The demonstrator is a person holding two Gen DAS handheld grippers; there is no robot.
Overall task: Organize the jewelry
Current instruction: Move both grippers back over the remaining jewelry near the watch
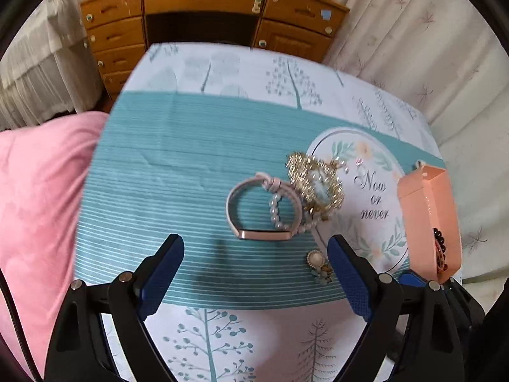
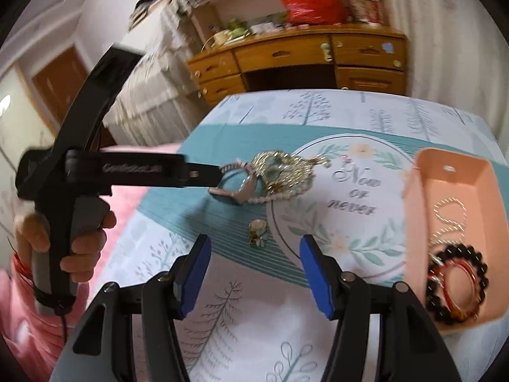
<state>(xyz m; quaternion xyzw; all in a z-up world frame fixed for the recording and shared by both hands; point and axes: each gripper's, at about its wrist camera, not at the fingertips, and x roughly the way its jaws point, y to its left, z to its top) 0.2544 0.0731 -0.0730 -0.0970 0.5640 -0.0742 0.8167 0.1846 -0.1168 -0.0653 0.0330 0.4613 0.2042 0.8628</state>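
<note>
1. Left gripper (image 1: 256, 273): jaws spread, holding nothing, above the cloth (image 1: 159, 165).
2. Right gripper (image 2: 255, 275): spread too, nothing in it.
3. Done: tray (image 2: 413, 222), right of the right gripper, already has a dark bead bracelet (image 2: 458, 283) and a thin chain (image 2: 450, 219).
4. Left: pink band (image 1: 264, 207), pearl strand (image 1: 280, 213), gold brooch (image 1: 315, 184), all heaped just ahead of the left gripper; small ring (image 1: 318, 262) beside its right finger.
5. Roughly a third done, I judge.

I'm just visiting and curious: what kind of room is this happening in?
Probably a bedroom at home: a wooden dresser with drawers, pale curtains, and a pink quilt beside the cloth-covered table.
</note>
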